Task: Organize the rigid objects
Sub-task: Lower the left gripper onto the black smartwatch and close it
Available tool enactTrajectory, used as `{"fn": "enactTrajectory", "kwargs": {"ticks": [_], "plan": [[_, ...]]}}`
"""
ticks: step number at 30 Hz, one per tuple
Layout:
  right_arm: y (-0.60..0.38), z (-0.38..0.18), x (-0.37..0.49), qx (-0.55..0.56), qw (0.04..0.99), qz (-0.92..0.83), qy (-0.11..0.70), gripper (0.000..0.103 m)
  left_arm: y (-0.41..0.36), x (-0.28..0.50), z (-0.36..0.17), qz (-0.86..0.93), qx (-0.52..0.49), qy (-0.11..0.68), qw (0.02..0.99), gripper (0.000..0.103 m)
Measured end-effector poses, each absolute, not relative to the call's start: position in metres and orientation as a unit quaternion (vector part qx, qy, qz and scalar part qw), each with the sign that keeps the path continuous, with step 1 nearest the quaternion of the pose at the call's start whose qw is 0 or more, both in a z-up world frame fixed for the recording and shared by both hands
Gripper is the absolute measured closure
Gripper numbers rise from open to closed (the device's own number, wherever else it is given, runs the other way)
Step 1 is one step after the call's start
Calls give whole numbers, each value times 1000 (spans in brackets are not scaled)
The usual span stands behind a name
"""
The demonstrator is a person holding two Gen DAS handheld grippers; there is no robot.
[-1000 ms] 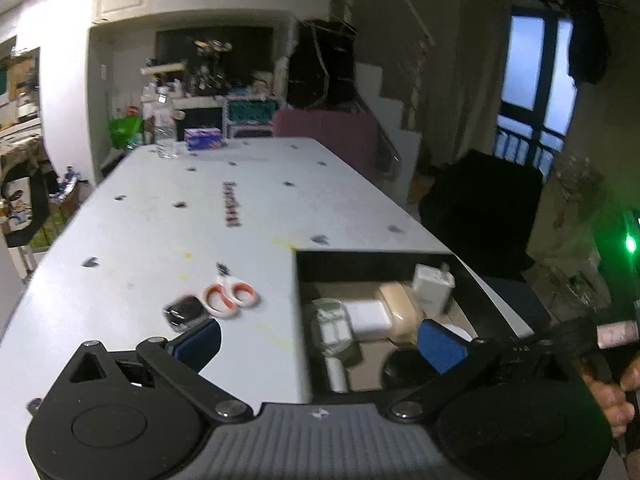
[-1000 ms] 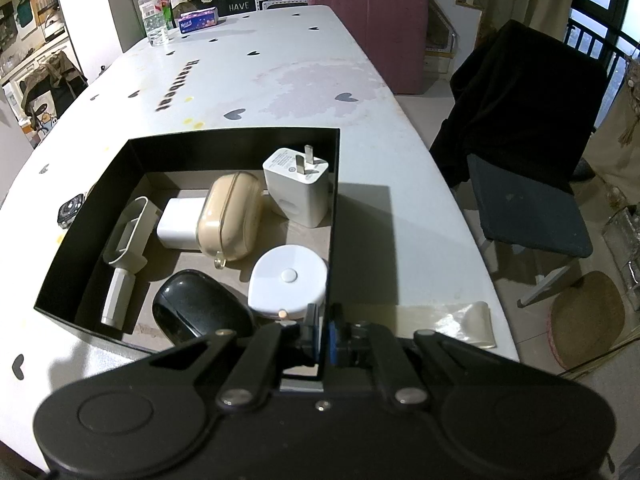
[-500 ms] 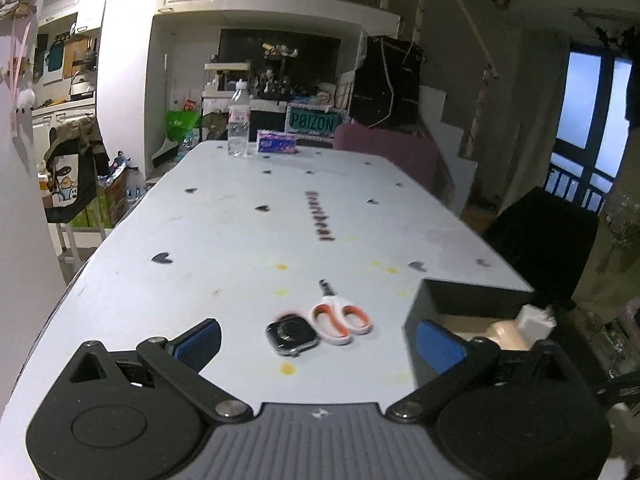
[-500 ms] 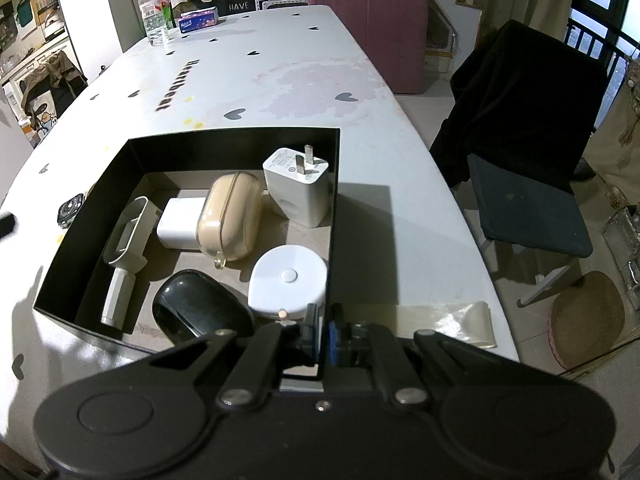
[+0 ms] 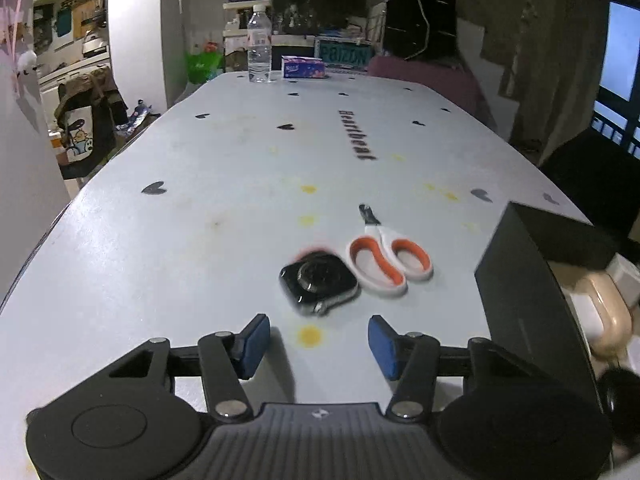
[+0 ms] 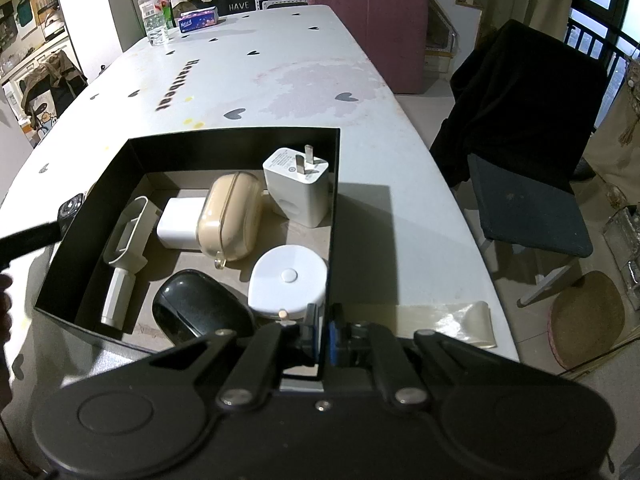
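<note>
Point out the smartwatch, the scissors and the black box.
smartwatch [image 5: 318, 283], left wrist view, on its dark face.
scissors [image 5: 390, 264], left wrist view, on the orange and white handles.
black box [image 6: 236, 142], right wrist view, on its far wall.

The smartwatch body [image 5: 318, 282] is a dark rounded square with no strap, lying flat on the table just ahead of the left jaws and a bit blurry, so I can't make out much on its face. Right next to it, on its right side and maybe touching, sit the scissors [image 5: 386, 256]: white with orange-lined handles toward the jaws, short blades closed and pointing away. The black box [image 6: 332, 200] is open-topped, off to the right of the left jaws, its near right corner pinched in the right jaws. Inside: a white plug charger [image 6: 298, 186] upright, a beige case [image 6: 230, 216], a small white cube [image 6: 178, 222], a round white gadget [image 6: 288, 284], a black mouse [image 6: 200, 312] and a pale scoop-like thing [image 6: 126, 248].
</note>
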State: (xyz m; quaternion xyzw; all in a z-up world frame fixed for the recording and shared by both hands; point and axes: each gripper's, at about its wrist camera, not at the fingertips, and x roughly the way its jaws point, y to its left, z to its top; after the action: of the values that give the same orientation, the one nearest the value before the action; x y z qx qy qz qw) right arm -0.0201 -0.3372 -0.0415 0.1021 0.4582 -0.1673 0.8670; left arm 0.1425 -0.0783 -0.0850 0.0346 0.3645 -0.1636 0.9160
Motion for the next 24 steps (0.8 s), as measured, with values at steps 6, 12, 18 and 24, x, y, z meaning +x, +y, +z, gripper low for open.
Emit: {"fn": "enactTrajectory", "kwargs": {"ticks": [6, 12, 18, 24], "plan": [[-337, -41, -20, 102, 867, -167, 458, 97, -93, 156, -93, -136, 39, 328, 934, 47], [-337, -42, -21, 102, 866, -167, 460, 97, -91, 163, -90, -137, 25, 329, 934, 47], [-337, -43, -21, 103, 866, -167, 460, 97, -79, 160, -87, -149, 29, 340, 928, 57], [-338, -43, -21, 105, 866, -166, 460, 97, -61, 158, -84, -168, 21, 339, 925, 60]]}}
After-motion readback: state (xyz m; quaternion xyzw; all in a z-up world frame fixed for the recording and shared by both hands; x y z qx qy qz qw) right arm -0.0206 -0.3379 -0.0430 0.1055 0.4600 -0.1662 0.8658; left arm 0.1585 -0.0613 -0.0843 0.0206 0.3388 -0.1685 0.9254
